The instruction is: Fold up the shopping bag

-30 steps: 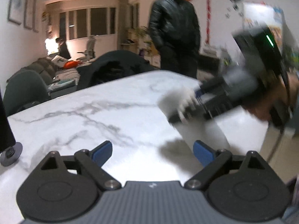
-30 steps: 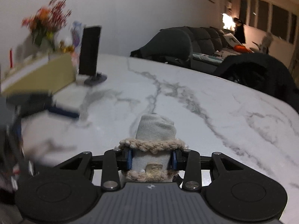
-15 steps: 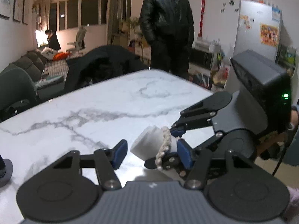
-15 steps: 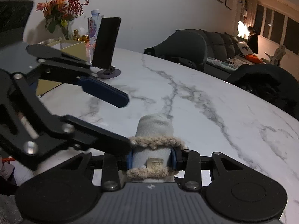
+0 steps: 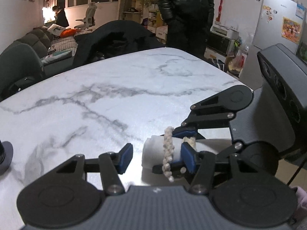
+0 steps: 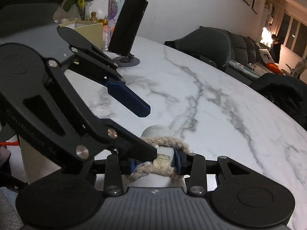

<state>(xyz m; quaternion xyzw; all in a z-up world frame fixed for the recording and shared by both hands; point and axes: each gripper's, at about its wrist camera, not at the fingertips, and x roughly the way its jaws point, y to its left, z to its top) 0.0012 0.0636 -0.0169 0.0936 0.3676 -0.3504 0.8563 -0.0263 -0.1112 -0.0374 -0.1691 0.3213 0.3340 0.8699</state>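
The shopping bag [image 6: 157, 132] is rolled into a tight white bundle with its braided rope handle [image 6: 167, 141] wound around it. My right gripper [image 6: 154, 163] is shut on the bundle, just above the marble table [image 6: 211, 115]. In the left wrist view the same bag [image 5: 153, 153] pokes out from the right gripper's blue pads, rope handle [image 5: 167, 153] hanging over it. My left gripper [image 5: 157, 159] is open, its two fingers on either side of the bundle's free end. From the right wrist view the left gripper [image 6: 148, 132] reaches in from the left, one blue pad [image 6: 127, 99] above the roll.
A phone on a stand [image 6: 127, 30], a yellow box [image 6: 88, 30], a bottle and flowers stand at the table's far left. A person in a black jacket [image 5: 186, 9] stands beyond the far edge. A chair draped with a dark coat [image 5: 115, 38] is behind the table.
My left gripper has closed in on the rolled bag and now straddles its end, still open. The right gripper has kept its hold on the bundle and come nearer to the left one.
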